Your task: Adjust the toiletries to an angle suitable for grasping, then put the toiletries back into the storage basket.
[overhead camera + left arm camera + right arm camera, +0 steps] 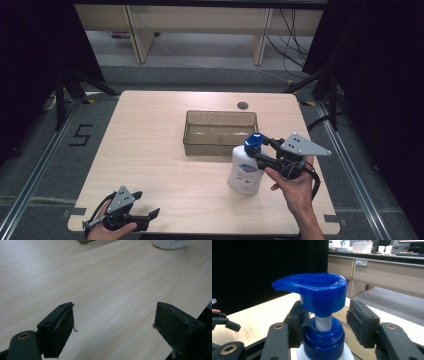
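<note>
A white pump bottle (244, 172) with a blue pump head (254, 140) stands upright on the wooden table (150, 150), right of centre. My right gripper (261, 151) reaches in from the right at the bottle's neck. In the right gripper view its jaws (329, 322) straddle the blue collar (323, 336) under the pump head (317, 290). The left pad (297, 322) touches the collar and the right pad (362, 322) stands a little off it. My left gripper (150, 215) rests at the table's near left corner, open, with bare wood between its jaws (115, 322).
A translucent brown bin (220, 145) sits at the table's centre, just behind and left of the bottle. A small round grommet (242, 105) is near the far edge. The bottle's base (171, 243) shows at the top of the left gripper view.
</note>
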{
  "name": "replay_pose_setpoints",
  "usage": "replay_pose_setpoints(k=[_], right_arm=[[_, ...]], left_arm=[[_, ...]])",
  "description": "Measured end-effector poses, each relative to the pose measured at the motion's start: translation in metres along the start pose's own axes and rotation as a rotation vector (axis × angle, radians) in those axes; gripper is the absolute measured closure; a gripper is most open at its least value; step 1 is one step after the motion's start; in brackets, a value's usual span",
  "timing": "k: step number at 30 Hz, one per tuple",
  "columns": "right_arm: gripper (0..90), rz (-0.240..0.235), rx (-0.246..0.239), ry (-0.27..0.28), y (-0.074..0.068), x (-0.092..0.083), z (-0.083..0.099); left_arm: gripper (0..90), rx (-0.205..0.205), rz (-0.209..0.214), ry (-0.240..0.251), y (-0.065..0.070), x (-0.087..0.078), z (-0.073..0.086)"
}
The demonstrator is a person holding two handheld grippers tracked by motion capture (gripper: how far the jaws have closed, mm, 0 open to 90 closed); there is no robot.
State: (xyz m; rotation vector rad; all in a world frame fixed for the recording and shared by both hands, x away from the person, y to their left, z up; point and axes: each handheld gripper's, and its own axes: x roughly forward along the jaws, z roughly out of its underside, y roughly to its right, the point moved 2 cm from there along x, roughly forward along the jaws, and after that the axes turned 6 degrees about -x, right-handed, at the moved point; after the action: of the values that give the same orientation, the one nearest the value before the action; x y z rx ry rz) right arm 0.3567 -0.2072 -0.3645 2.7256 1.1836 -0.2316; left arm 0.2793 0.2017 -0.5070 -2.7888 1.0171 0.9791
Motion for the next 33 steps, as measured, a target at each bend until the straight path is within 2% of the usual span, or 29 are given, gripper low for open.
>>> replay_pose_setpoints(k=[1,2,5,6,7,9,11,13,15,16,19,22,23,26,27,28,29,30,31,33], right_arm=[[53.3,0.006,-0.011,0.008,0.0006,-0.0001,-0.0003],[55.1,-0.012,0.015,-0.006,-0.0018,-0.001,-0.0004],[59.8,-0.019,0.019,0.007,-0.0024,-0.0005,-0.0009],[60.8,-0.012,0.003,0.014,-0.0028,-0.0005,-0.0021],[61.3,-0.012,0.01,0.007,-0.0047,-0.0009,-0.0025],[62.2,0.022,-0.037,0.016,-0.0048,-0.0018,-0.0038],[62.3,0.021,-0.027,0.019,-0.0066,-0.0009,-0.0035],[62.3,0.039,-0.046,0.022,-0.0055,-0.0011,-0.0036],[62.5,0.045,-0.018,0.025,-0.0092,-0.001,-0.0025],[62.5,0.049,-0.025,0.026,-0.0089,-0.001,-0.0026],[62.5,0.061,-0.036,0.03,-0.0083,-0.0002,-0.0031],[62.5,0.059,-0.041,0.035,-0.0079,0.0008,-0.0038],[62.5,0.06,-0.026,0.021,-0.008,-0.0002,-0.0042],[62.5,0.068,-0.02,0.024,-0.0056,0.0002,-0.0044],[62.6,0.063,-0.003,0.018,-0.0064,-0.0001,-0.0045],[62.6,0.063,0.005,0.017,-0.0058,0.0001,-0.0046],[62.6,0.071,-0.015,0.021,-0.0036,0.0,-0.005],[62.6,0.066,-0.002,0.02,-0.0036,0.0003,-0.0052],[62.7,0.063,-0.003,0.028,-0.0031,0.0007,-0.0055],[62.7,0.058,0.014,0.007,-0.0045,-0.0007,-0.0072]], left_arm=[[15.6,0.001,-0.003,-0.003,-0.0003,-0.0001,0.0001],[15.6,0.002,-0.003,-0.003,-0.0004,-0.0002,0.0001],[15.6,-0.006,0.0,0.004,0.0004,-0.0002,0.0001],[15.6,-0.003,0.001,0.005,0.0006,-0.0003,0.0001],[15.6,-0.006,0.001,0.006,0.0007,-0.0003,0.0001],[15.7,0.0,0.002,0.005,0.0005,-0.0003,-0.0001],[15.7,0.0,0.001,0.005,0.0004,-0.0004,-0.0002],[15.7,-0.004,0.001,0.005,0.0007,-0.0004,0.0],[15.7,-0.001,-0.01,-0.004,0.0007,-0.0016,0.0002],[15.7,-0.007,0.003,0.008,0.0014,-0.0007,0.0003],[15.8,0.028,0.004,-0.011,0.0006,-0.0029,0.0001],[15.9,0.019,0.001,0.001,0.0021,-0.0031,-0.0009],[15.9,0.017,-0.001,-0.003,0.0025,-0.0039,-0.0009],[16.0,0.024,0.003,-0.01,0.0005,-0.0034,0.0005],[16.0,0.024,0.003,-0.01,0.0005,-0.0034,0.0005],[15.9,0.008,0.003,-0.001,0.0013,-0.0027,0.0005],[16.0,0.014,0.002,0.0,0.0022,-0.0037,-0.0004],[16.0,0.021,0.008,-0.004,0.002,-0.004,-0.0006],[16.0,0.004,0.004,0.007,0.0039,-0.0032,-0.0006],[16.0,0.006,0.014,0.011,0.0038,-0.0024,-0.0006]])
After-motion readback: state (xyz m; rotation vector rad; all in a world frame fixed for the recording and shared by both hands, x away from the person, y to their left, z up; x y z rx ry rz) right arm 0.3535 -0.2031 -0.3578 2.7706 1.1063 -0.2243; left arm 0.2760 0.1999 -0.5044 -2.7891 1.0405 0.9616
